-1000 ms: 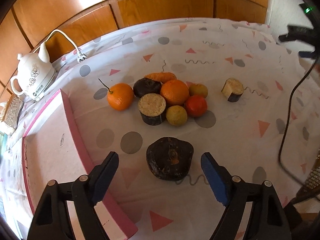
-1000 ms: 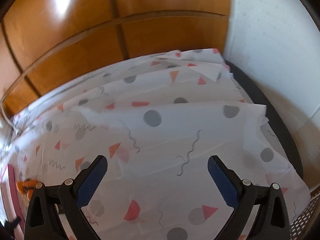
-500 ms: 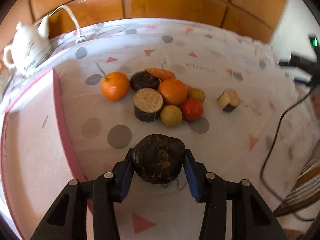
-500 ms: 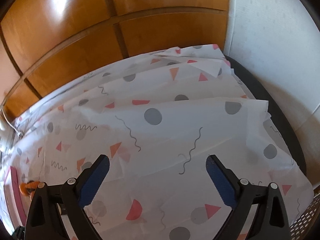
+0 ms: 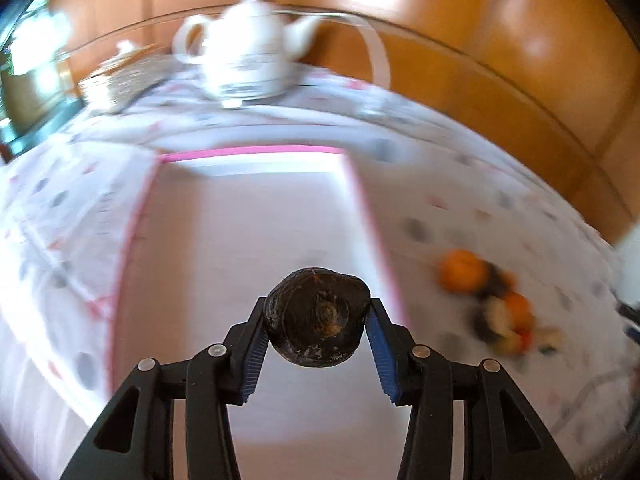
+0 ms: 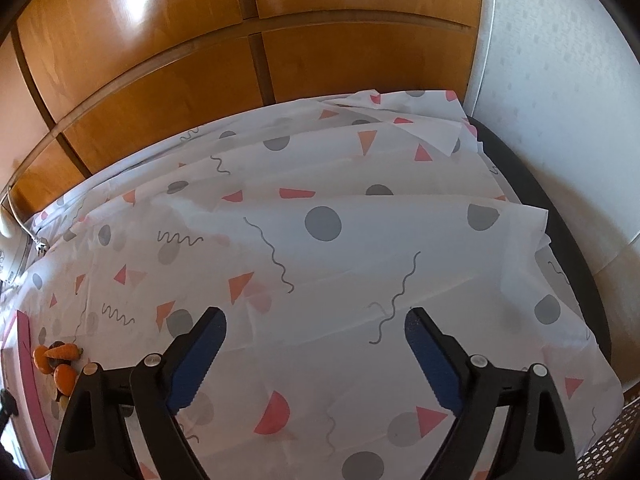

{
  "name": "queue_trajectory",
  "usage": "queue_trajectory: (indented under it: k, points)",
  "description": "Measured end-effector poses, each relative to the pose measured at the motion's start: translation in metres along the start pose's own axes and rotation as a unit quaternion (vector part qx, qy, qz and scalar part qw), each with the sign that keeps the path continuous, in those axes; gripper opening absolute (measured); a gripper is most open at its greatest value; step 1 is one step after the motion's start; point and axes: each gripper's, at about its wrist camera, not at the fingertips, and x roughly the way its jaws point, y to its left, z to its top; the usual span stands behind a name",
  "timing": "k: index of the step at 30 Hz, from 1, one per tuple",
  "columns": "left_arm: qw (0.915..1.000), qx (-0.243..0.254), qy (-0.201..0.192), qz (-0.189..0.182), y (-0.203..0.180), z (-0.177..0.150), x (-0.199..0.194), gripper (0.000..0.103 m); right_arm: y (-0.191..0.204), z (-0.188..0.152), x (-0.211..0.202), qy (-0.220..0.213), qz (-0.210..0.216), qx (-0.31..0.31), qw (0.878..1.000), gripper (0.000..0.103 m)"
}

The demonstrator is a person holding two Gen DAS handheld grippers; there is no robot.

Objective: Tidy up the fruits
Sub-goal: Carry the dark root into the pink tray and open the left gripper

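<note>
Left wrist view: left gripper [image 5: 316,326] clamps a rough, round dark fruit [image 5: 317,316] above the pink-rimmed box [image 5: 252,152]; right gripper [image 6: 316,354] gapes wide, empty.

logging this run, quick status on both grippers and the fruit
Left gripper shut on dark fruit, held above pink-rimmed tray. Right gripper open, nothing between its jaws, over tablecloth. Fruit pile right of tray; drop path looks clear.

Left tool [image 5: 316,320] clamped closed on its load; right tool [image 6: 316,344] spread wide.
</note>
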Motion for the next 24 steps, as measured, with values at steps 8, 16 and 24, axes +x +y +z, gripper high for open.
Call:
queue_trajectory:
  k: [8,16,24]
  points:
    - [0.9955,-0.038,-0.020,0.085,0.040,-0.005,0.010,0.056,0.012,-0.001,0.003,0.004,0.028,-0.025,0.999,0.093]
    - [0.9933,-0.063,-0.029,0.093,0.051,-0.012,0.005,0.064,0.049,-0.014,0.009,0.012,0.049,-0.105,0.993,0.090]
    - [0.9928,-0.063,-0.050,0.088,0.051,-0.021,-0.014,0.074,0.070,-0.022,0.010,0.017,0.082,-0.149,0.985,0.084]
